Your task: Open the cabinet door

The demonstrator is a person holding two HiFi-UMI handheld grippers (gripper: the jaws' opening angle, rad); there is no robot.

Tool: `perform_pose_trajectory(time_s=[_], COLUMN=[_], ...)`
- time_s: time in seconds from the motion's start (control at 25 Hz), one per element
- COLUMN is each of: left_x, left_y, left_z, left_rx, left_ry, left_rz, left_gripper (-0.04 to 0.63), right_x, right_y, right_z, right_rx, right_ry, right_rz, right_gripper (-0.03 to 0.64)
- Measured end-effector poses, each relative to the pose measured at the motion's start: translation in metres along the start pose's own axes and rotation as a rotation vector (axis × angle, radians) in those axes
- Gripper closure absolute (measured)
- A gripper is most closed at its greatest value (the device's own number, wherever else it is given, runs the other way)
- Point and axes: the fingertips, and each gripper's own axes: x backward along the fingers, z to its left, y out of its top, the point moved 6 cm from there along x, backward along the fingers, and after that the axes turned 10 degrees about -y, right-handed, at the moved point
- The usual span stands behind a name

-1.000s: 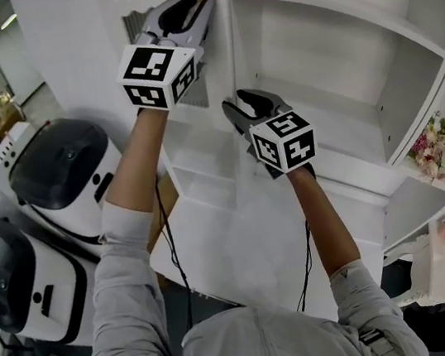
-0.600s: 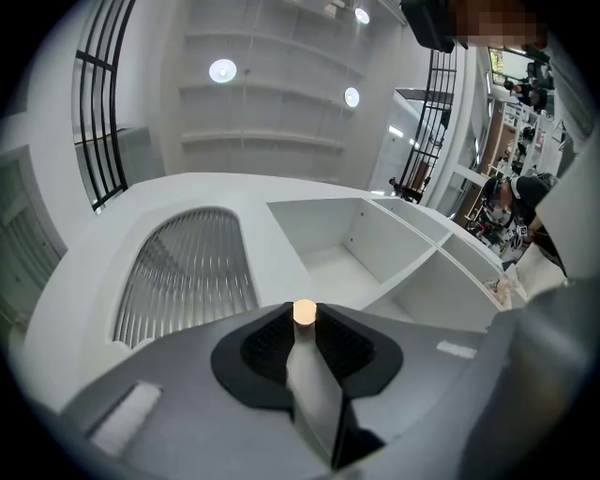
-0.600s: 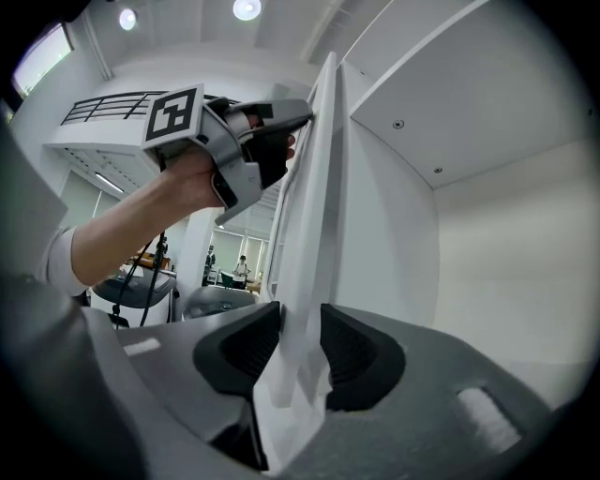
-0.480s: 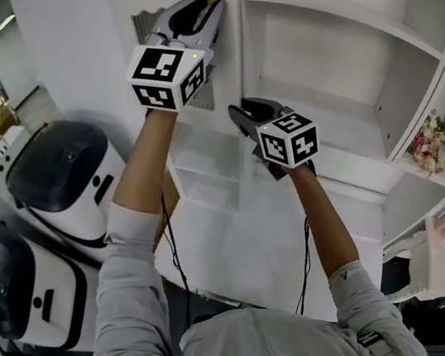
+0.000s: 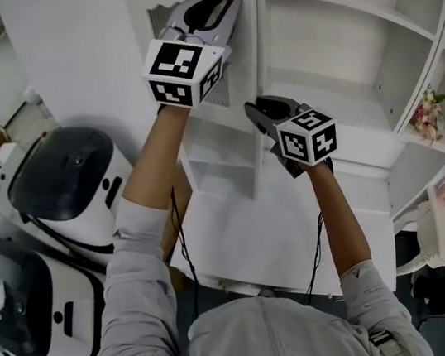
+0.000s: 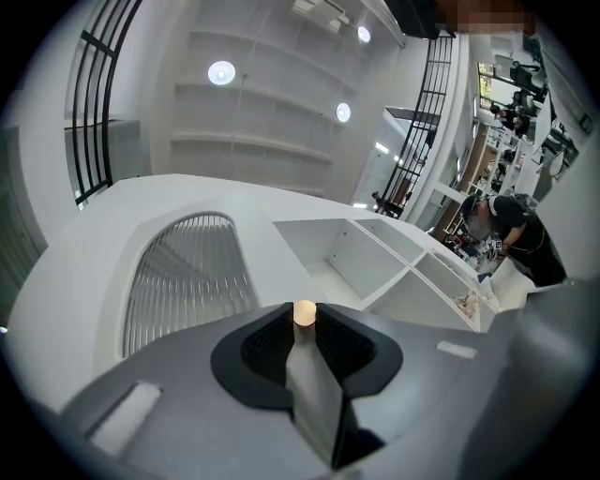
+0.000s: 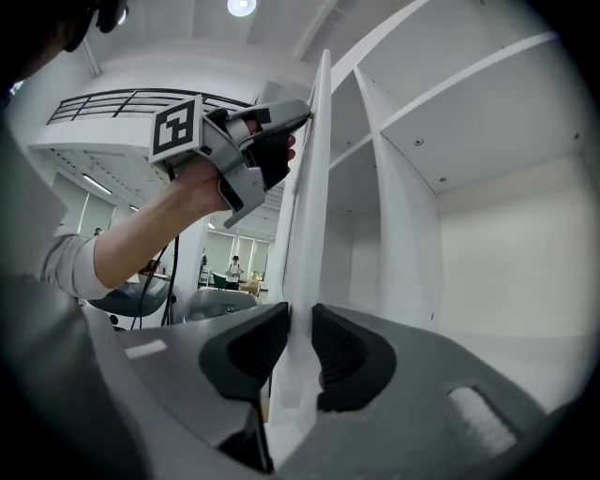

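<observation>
The white cabinet door (image 5: 249,68) stands partly open, seen edge-on. My left gripper (image 5: 224,1) is high on that edge, shut on the door's small round gold knob (image 6: 305,312); the door's louvred panel (image 6: 187,272) lies just beyond the jaws. Lower down, my right gripper (image 5: 266,111) straddles the same edge. Its jaws have just been closing, and both pads now press on the thin door edge (image 7: 314,187) between them. In the right gripper view the left gripper (image 7: 291,117) shows higher up on the edge.
Open white shelves (image 5: 337,54) fill the cabinet to the right of the door. Two white domed machines (image 5: 72,180) (image 5: 24,297) stand on the floor at the left. Flowers (image 5: 427,119) sit on a lower right shelf.
Both grippers and the door edge have shifted right in the head view, the door swinging further open. The right jaws have come together onto the door edge.
</observation>
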Motion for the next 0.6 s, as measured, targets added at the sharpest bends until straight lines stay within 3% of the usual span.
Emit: perform_pose_trajectory(time_s=[0.32,0.6], left_x=[0.032,0.062], left_y=[0.015,0.031], left_z=[-0.001,0.003], left_rx=[0.025,0.021], left_ry=[-0.058,-0.081], left_rz=[-0.027,-0.055], left_gripper=[0.504,0.500], right_x=[0.017,0.027], right_y=[-0.001,0.004], right_z=[0.041,0.078], right_rx=[-0.013,-0.012], right_ry=[-0.112,-0.134], right_rz=[-0.005,-0.014], right_gripper=[0.537,0.541])
